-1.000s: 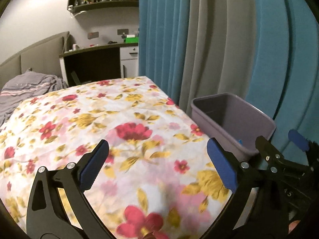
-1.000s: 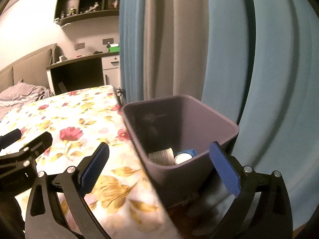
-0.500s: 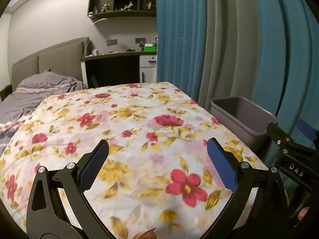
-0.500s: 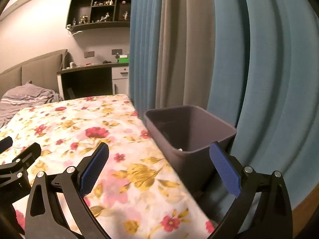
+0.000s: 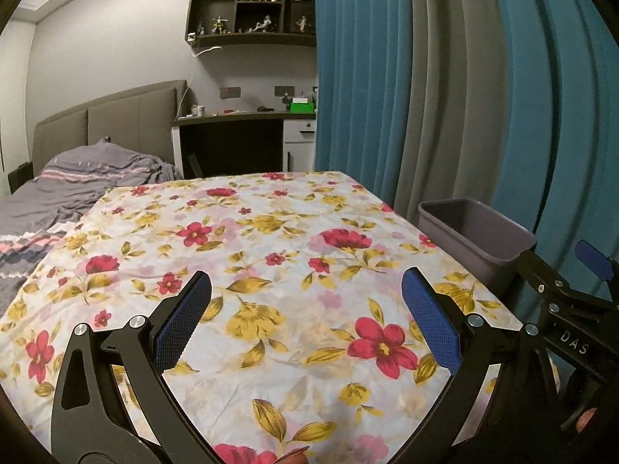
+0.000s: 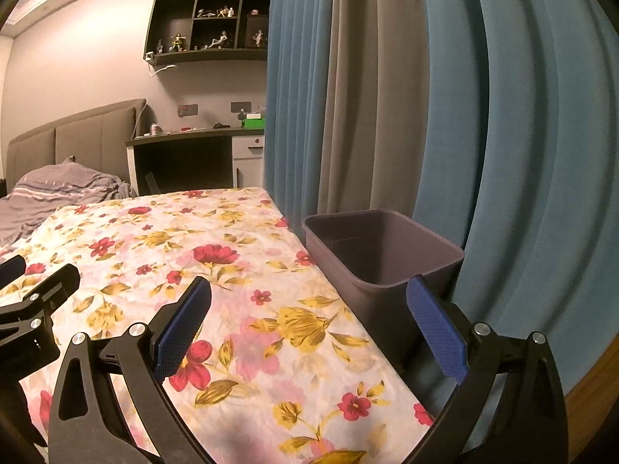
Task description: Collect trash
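A grey plastic trash bin [image 5: 477, 237] stands beside the right edge of the floral bedspread [image 5: 247, 255]; in the right wrist view the bin [image 6: 381, 259] shows its inside wall, and its bottom is hidden. No trash shows on the bedspread [image 6: 162, 247]. My left gripper [image 5: 305, 317] is open and empty above the near end of the bed. My right gripper [image 6: 307, 323] is open and empty, above the bed's right edge and short of the bin. Each gripper shows at the edge of the other's view.
Blue and grey curtains [image 5: 445, 96] hang right behind the bin. A grey striped blanket [image 5: 77, 185] lies at the far left by the headboard. A dark desk [image 5: 236, 143] and wall shelves [image 5: 247, 11] stand beyond the bed.
Both grippers have drawn back and tilted up from the bin. The bin's contents, seen a second ago, are now out of sight. Both stay open.
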Motion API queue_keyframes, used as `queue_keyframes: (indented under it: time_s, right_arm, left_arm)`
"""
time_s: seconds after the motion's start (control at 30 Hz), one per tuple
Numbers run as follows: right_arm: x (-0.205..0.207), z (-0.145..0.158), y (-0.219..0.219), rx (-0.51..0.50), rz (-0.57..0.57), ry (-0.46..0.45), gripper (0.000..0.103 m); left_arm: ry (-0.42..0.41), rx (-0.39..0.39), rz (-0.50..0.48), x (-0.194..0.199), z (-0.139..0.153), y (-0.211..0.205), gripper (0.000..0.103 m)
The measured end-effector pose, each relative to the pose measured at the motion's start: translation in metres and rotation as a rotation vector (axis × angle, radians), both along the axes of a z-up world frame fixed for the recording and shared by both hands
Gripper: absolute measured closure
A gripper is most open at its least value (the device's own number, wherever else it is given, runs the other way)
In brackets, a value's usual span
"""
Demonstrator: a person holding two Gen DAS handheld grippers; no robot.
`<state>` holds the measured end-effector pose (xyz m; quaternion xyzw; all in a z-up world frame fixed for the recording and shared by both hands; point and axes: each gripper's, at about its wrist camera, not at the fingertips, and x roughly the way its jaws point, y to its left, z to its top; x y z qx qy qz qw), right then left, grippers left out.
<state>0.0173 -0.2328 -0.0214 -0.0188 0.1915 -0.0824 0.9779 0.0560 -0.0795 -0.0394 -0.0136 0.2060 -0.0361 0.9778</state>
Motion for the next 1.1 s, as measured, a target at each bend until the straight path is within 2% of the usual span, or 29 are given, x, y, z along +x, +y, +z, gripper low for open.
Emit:
queue_keyframes:
  time_s: [1.1]
  right_arm:
    - [-0.0054, 0.0001, 0.0017, 0.004, 0.005, -0.008, 0.006]
  left_arm:
    - [0.009, -0.012, -0.025, -0.0051, -0.0009, -0.0037, 0.006]
